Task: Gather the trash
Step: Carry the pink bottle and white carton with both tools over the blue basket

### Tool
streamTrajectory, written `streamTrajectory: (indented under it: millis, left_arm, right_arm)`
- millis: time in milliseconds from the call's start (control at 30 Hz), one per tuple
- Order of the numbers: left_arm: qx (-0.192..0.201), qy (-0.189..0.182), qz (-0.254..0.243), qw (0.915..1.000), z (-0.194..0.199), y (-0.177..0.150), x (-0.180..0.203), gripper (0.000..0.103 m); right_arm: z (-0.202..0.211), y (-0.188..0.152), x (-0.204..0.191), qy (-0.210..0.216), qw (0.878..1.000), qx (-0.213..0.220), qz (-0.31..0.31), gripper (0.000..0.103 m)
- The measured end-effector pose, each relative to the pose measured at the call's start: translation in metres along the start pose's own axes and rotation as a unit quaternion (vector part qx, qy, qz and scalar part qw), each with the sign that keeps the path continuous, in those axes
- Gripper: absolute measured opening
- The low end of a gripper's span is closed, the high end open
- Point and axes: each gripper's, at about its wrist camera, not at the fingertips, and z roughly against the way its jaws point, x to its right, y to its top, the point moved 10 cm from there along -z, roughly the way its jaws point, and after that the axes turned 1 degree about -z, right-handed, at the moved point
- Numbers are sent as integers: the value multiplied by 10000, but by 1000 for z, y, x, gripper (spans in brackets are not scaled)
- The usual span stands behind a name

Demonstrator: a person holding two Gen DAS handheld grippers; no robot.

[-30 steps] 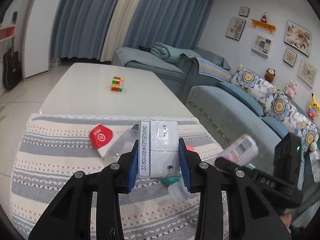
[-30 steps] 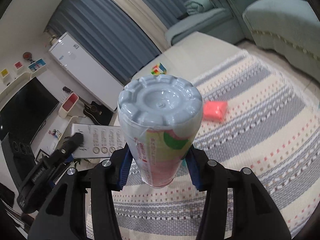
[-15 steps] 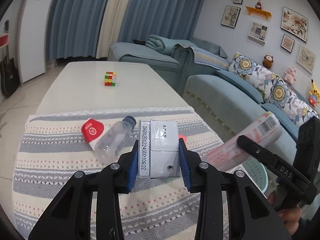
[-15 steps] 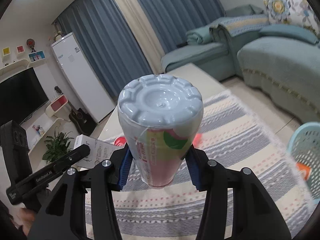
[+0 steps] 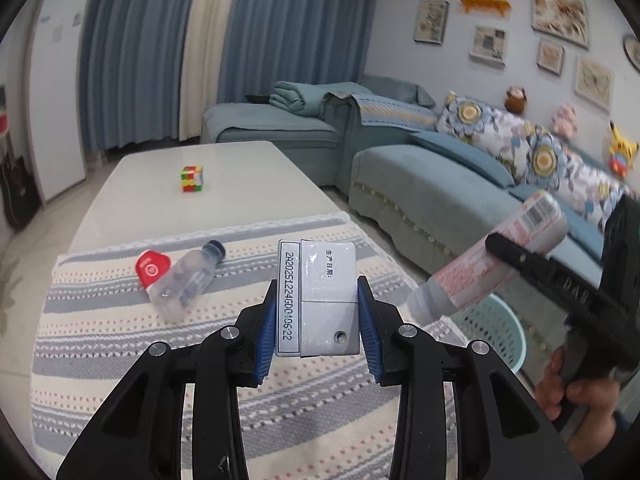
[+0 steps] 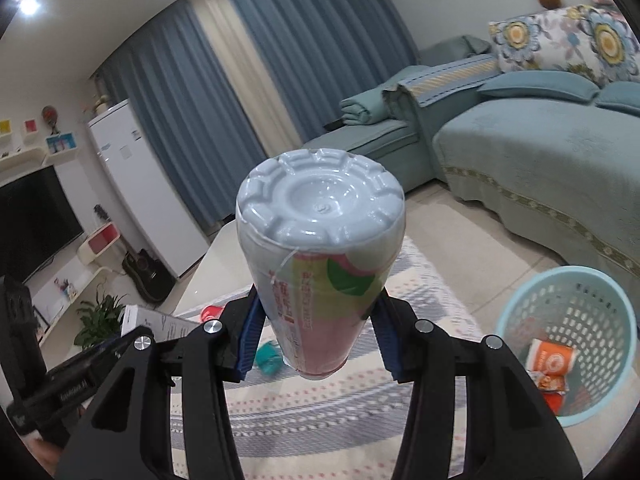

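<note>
Trash rides in both grippers: left gripper (image 5: 317, 322) clamps a white carton (image 5: 322, 300), right gripper (image 6: 316, 330) a pink bottle (image 6: 320, 256). Beside the basket (image 6: 576, 360), a clear bottle (image 5: 186, 280) lies on the bench (image 5: 224, 168).

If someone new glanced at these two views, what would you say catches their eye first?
The pink-labelled drink bottle fills the right wrist view, clamped base-forward in the right gripper. In the left wrist view, the left gripper grips a white carton over the striped tablecloth. A light blue basket sits on the floor to the right, already holding some wrappers.
</note>
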Motion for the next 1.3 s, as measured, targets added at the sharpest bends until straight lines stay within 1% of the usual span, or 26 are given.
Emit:
streamTrajectory:
  millis: [67, 167, 300, 400, 467, 600, 700, 800, 900, 1033, 1133, 1300]
  left_arm:
    - [-9, 8, -27, 10000, 0, -6, 13, 35]
    - [4, -69, 53, 10000, 2, -11, 32, 35]
    - [121, -181, 44, 9998, 5, -6, 61, 35]
    - [182, -339, -18, 9993, 6, 3, 90, 35]
    - [176, -397, -92, 9990, 3, 11, 110, 35]
    - [155, -492, -287, 9983, -6, 22, 150, 35]
    - [114, -577, -357, 9976, -16, 24, 174, 35]
    - [15, -667, -362, 9971, -31, 22, 196, 35]
    - [-80, -761, -464, 9960, -45, 16, 217, 35]
    - [-124, -720, -889, 9934, -65, 6, 245, 35]
    - [-298, -864, -740, 9931, -86, -4, 259, 35]
    - [-499, -933, -676, 9921, -115, -23, 273, 35]
  right_arm:
    - [14, 5, 21, -209, 9997, 134, -46, 46]
    - [29, 13, 49, -402, 9988, 199, -218, 46]
    - [54, 21, 91, -571, 9968, 247, -506, 46]
    - [73, 30, 120, -756, 9951, 362, -534, 46]
    - [81, 34, 137, -896, 9934, 424, -583, 46]
    - [95, 42, 178, -1110, 9878, 450, -999, 46]
    - [99, 47, 202, -1317, 9825, 481, -1227, 46]
    - [105, 51, 226, -1557, 9773, 595, -1308, 46]
    - [109, 53, 241, -1820, 9721, 669, -1323, 46]
    - [118, 52, 257, -1987, 9682, 693, -1352, 46]
    - [121, 52, 263, -2081, 9671, 688, -1291, 46]
    - [109, 46, 283, -2217, 9656, 503, -1262, 46]
